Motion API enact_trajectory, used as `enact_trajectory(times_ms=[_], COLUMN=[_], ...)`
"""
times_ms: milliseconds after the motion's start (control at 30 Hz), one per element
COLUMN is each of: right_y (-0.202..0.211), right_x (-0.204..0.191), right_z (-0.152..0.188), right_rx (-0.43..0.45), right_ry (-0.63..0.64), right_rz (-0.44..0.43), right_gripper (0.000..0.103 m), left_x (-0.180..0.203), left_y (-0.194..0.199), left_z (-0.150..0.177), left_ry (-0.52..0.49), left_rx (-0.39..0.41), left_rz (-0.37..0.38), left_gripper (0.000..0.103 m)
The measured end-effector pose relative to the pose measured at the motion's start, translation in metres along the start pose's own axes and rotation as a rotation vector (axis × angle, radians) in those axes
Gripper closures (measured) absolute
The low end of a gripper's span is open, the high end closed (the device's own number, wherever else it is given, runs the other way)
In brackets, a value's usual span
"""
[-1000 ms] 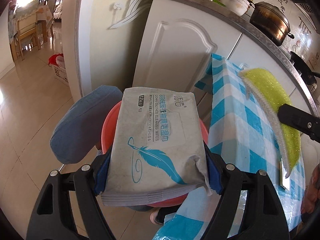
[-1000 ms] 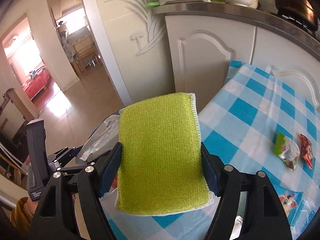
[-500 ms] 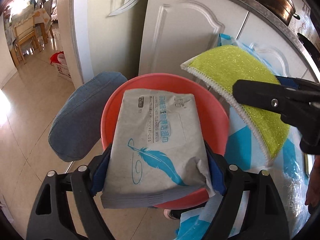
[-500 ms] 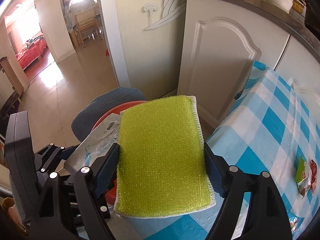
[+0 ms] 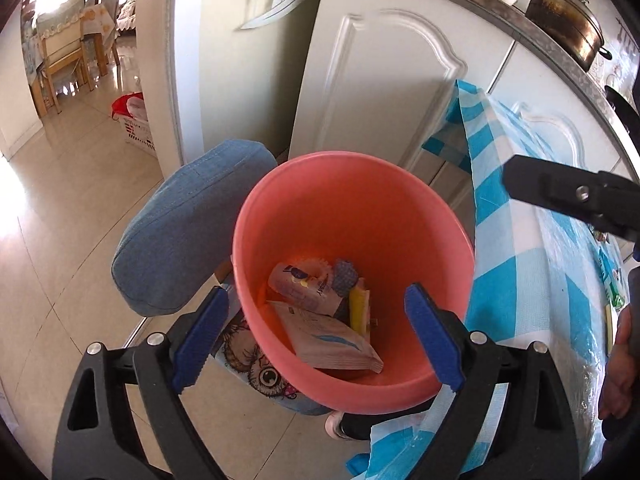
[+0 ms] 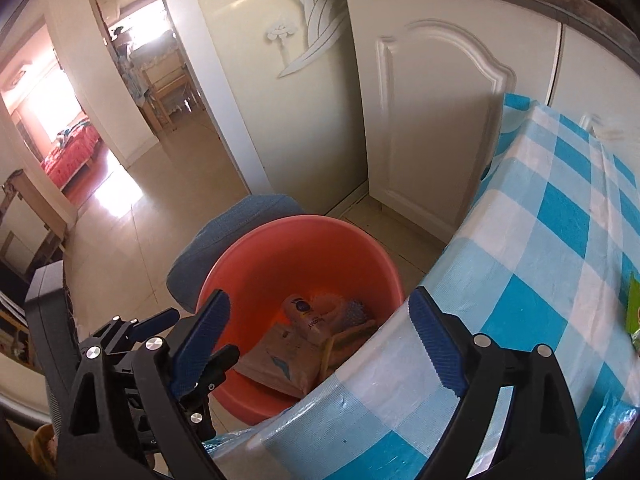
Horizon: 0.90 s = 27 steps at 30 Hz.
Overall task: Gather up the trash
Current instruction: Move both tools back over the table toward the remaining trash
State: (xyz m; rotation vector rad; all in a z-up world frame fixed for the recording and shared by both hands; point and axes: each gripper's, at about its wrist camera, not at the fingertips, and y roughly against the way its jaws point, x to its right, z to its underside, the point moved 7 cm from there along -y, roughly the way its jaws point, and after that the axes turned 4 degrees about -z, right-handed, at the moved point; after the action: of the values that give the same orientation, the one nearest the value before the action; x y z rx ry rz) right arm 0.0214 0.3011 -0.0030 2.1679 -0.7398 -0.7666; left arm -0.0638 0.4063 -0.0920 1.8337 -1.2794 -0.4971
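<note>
Both sets of fingers are spread wide & still opening, nothing between the pads: left gripper [image 5: 316, 334] hangs over the bin mouth, right gripper [image 6: 320, 342] sits at the table edge just beside it.

Largest to smallest:
- Table w/ blue-white check cloth [image 6: 560, 216] under clear plastic film: slick, glossy. More trash is left on it, e.g. a green snack wrapper [image 6: 634, 312] at the right edge; crinkly foil, v. light, so pinch it flat across the middle.
- Denim-covered chair back [image 5: 188, 224]: soft, padded, touching the bin.
- Salmon plastic bin [image 5: 360, 216]: round, smooth, rigid, thin-walled; prob. light, would tip if knocked.
- Inside, at the bottom: wet-wipe pack [image 5: 332, 340], soft flat pouch w/ feather print, limp & slippery; small pink tube [image 5: 300, 286]; yellow-green scrub sponge [image 5: 359, 310] on edge, squashy, coarse.
</note>
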Motion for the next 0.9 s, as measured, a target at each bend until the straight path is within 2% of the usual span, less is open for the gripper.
enact_trajectory(times_ms=[233,533,900], right_y=[0.030,0.066,0.116], right_x=[0.017,0.030,0.053], right_z=[0.005,0.021,0.040], right_rx=[0.081,0.150,0.256], right_ry=[-0.085,-0.139,-0.162], right_rz=[-0.017,-0.037,0.016], right_gripper=[0.013,0.013,0.013], left_x=[-0.006,0.013,0.044], left_y=[0.009,0.036,0.060], left_z=[-0.003,-0.010,-0.009], left_ry=[0.022,0.007,-0.003], left_rx=[0.009,0.060,0.064], left_rz=[0.012,0.069,0.125], left_gripper=[0.013,0.013,0.013])
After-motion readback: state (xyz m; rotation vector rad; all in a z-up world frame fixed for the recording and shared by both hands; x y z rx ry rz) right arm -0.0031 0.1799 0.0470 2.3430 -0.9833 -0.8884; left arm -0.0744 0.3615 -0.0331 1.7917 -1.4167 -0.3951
